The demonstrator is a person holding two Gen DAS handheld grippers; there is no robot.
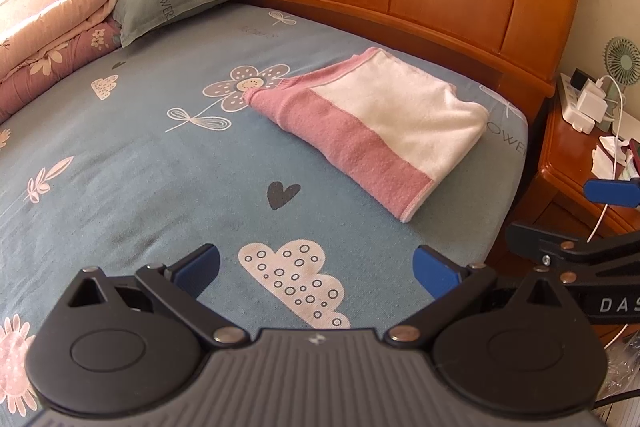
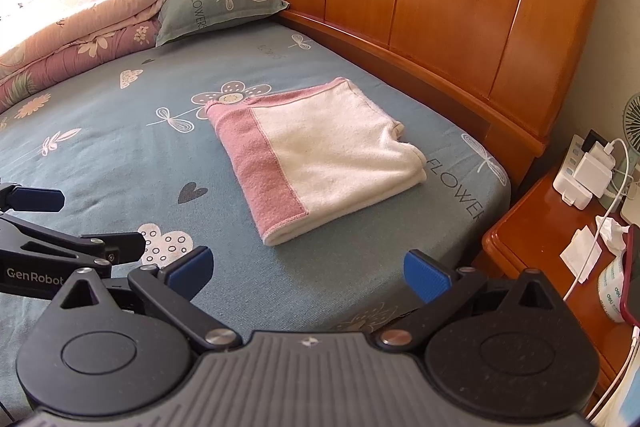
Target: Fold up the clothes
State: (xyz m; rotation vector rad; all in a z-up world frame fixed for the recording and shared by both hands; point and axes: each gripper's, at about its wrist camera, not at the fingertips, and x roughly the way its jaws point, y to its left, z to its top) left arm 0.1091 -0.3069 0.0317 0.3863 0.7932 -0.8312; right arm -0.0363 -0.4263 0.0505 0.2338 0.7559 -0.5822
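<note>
Now both grippers, left gripper and right gripper, gape empty (folded towel apart).

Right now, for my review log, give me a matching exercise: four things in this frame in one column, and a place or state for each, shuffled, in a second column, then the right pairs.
Things:
1. folded towel
2. pillow
3. white chargers
4. left gripper

Places or states:
A. on the wooden nightstand beside the bed
B. jaws open, holding nothing, above the bedsheet
C. lying flat on the sheet near the headboard, pink band showing
D. at the far end of the bed, against a rolled quilt

Pairs: 1-C, 2-D, 3-A, 4-B
</note>
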